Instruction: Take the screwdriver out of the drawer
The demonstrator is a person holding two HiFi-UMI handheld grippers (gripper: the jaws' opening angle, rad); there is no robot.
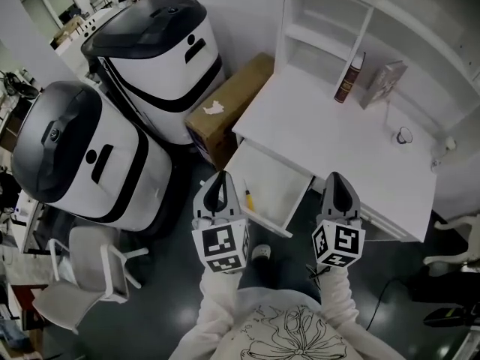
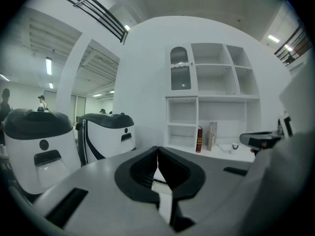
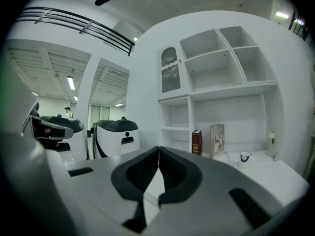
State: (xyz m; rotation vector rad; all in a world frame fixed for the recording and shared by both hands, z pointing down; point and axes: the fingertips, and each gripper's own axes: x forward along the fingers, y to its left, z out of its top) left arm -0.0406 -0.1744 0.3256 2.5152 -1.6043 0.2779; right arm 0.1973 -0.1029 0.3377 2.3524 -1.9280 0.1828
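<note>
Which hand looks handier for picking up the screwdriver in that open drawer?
Left, probably. The left tool is right beside the screwdriver at the left edge of the drawer; the right tool is beyond its other side. Both tools are shut.

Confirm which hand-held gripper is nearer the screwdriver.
The left hand-held gripper: its tip is just beside the yellow-handled screwdriver in the open drawer, while the right hand-held gripper is beyond the drawer's other side.

Screwdriver (image 1: 247, 199) lies in drawer (image 1: 279, 180); book (image 1: 349, 79) stands on desk (image 1: 337, 148).
</note>
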